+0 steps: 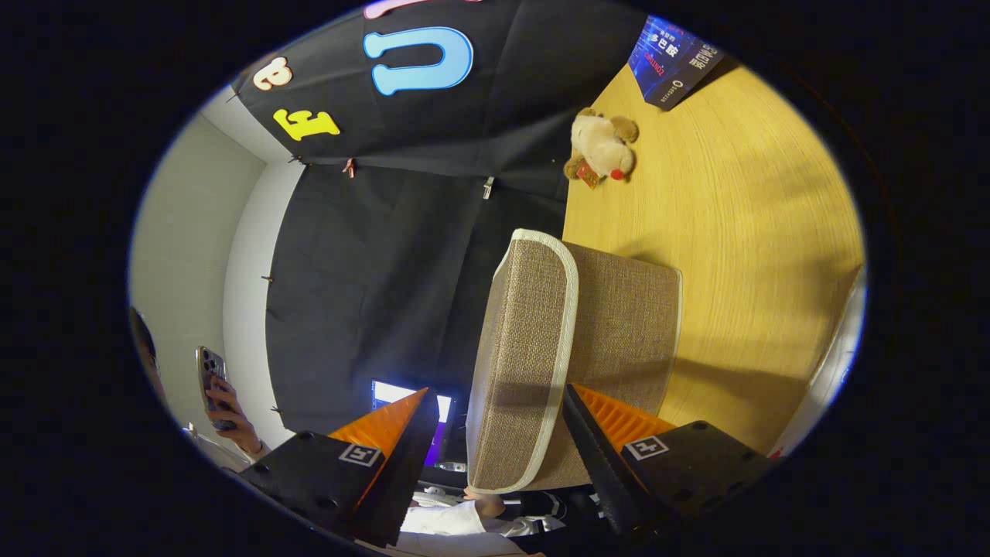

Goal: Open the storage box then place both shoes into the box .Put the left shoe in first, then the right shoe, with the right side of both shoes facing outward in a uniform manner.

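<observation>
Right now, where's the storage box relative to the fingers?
In the gripper view, the storage box sits on the wooden table, its white-trimmed lid between the gripper fingers, which look open; plush toy beyond.

- We note the storage box [534,356]: coarse woven cloth, matt, smooth paler piping.
- Table [735,232] beneath it: light wood, fine grain, satin.
- Plush toy [602,145] beyond the box: fuzzy fabric.
</observation>
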Available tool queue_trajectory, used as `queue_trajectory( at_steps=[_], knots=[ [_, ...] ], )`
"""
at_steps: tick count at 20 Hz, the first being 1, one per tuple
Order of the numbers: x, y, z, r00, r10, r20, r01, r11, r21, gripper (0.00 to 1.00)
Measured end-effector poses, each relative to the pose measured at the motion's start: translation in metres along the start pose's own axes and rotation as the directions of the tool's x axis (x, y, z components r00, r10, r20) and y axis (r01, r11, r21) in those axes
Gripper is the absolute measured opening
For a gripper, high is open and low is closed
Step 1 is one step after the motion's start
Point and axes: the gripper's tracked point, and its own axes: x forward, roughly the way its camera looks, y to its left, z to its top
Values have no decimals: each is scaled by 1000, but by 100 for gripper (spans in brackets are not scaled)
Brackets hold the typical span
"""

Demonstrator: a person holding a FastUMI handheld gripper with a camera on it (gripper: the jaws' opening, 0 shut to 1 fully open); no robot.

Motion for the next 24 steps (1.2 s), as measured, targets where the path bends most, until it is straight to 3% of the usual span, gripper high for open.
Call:
queue_trajectory(
  at_steps=[8, 12, 14, 15, 18, 20, 24],
  knots=[
    [10, -15, -10, 994, 97, -50, -87, 981, 176, 97],
    [15, -21, -4, 989, 146, -14, -137, 949, 284, 95],
    [15, -22, -1, 988, 158, 2, -151, 946, 288, 63],
    [17, -23, -3, 988, 154, 2, -149, 948, 281, 57],
    [16, -25, -5, 987, 158, -11, -149, 947, 286, 19],
    [8, -7, -3, 979, 205, -16, -194, 946, 259, 6],
    [7, 34, -16, 969, 244, -29, -232, 949, 211, 5]
  ],
)
